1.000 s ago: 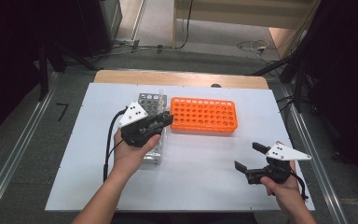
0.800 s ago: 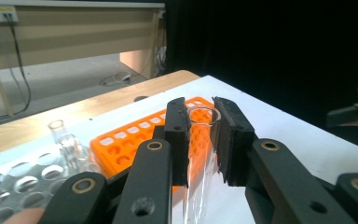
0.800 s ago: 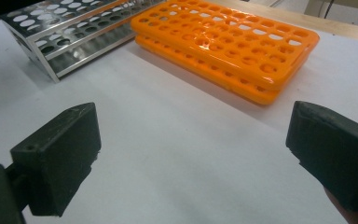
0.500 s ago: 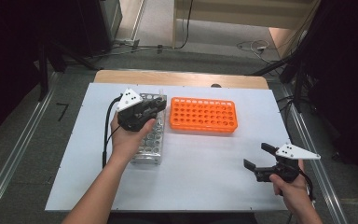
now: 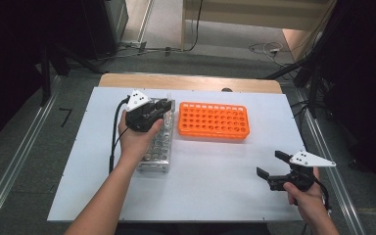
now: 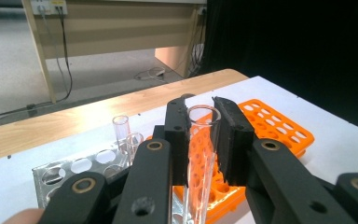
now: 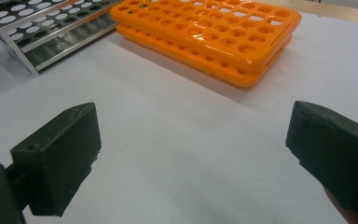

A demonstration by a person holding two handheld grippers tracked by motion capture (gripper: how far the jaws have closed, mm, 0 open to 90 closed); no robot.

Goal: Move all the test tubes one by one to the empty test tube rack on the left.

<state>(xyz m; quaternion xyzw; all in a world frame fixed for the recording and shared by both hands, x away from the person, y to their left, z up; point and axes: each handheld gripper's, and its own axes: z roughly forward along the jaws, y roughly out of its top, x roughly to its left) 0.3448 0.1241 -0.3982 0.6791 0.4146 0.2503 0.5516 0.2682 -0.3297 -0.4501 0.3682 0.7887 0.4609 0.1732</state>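
Left gripper view: left tongs (image 6: 200,135) clamp a test tube (image 6: 199,158); right tongs (image 7: 193,158) gape wide.

Test tube (image 6: 200,154): clear glass, open rim uppermost, roughly upright with a slight tilt, empty as far as can be seen, clamped between two black pads just below its rim. Lower end over the far part of the metal rack (image 5: 157,147), beside the orange rack (image 5: 214,120); whether it sits in a hole cannot be told
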